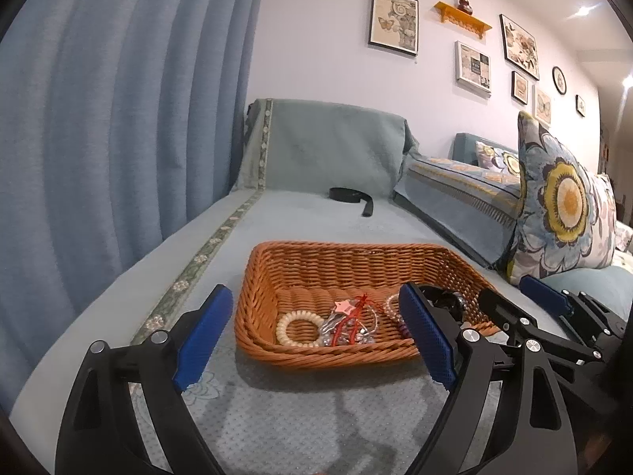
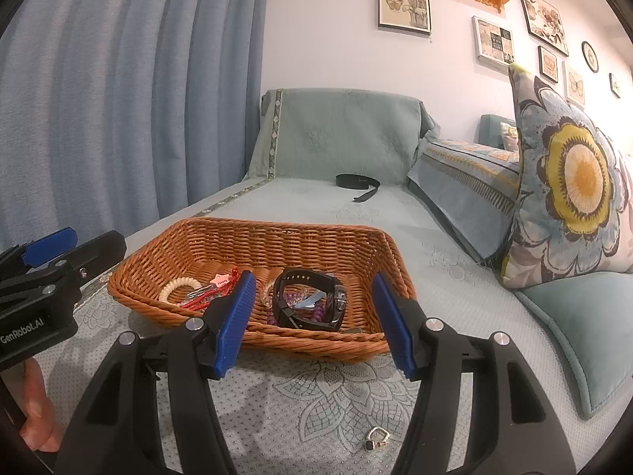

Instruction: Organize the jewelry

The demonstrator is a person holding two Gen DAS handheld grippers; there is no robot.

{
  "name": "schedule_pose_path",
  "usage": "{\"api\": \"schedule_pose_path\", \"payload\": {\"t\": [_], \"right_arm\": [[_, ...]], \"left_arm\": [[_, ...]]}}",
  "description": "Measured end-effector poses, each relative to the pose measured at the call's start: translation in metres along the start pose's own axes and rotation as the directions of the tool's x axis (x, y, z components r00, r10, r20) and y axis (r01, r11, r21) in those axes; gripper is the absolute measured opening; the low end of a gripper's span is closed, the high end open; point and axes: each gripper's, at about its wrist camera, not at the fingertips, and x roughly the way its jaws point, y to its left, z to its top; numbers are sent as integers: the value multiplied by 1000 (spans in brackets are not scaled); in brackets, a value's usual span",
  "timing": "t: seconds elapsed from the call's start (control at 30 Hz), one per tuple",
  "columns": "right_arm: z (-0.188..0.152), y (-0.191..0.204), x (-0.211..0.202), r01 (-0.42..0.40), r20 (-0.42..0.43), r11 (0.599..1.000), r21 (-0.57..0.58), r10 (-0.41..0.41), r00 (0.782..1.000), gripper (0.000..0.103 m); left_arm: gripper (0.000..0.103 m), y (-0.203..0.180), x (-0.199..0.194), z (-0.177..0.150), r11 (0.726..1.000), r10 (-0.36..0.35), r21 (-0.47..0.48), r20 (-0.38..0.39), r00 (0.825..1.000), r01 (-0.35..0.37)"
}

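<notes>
Left gripper [image 1: 316,336], blue-padded jaws wide apart and empty, before the brown woven wicker basket [image 1: 348,261] on the pale blue sofa cover [image 2: 356,396]. Basket contents: cream bead bracelet [image 1: 299,327], red-corded star charm [image 1: 345,307], black wristwatch [image 2: 312,297]. Right gripper [image 2: 316,324], jaws parted, empty. Small metal ring [image 2: 376,437] lies outside, near the basket.

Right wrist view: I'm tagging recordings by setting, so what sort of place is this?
Most likely a home living room. A sofa under a pale green cover, a flowered cushion and framed pictures on the wall point to it. The wicker basket of jewelry sits on the sofa seat.
</notes>
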Motion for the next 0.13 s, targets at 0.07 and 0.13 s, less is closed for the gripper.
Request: {"api": "schedule_pose_path", "payload": {"t": [0.07, 0.13], "right_arm": [[0, 0, 0, 1, 0, 1000, 0, -1, 1000, 57], [0, 0, 0, 0, 1, 1000, 0, 0, 1000, 57]], "left_arm": [[84, 0, 1, 0, 1000, 0, 0, -3, 1000, 0], [84, 1, 1, 0, 1000, -4, 0, -8, 1000, 4]]}}
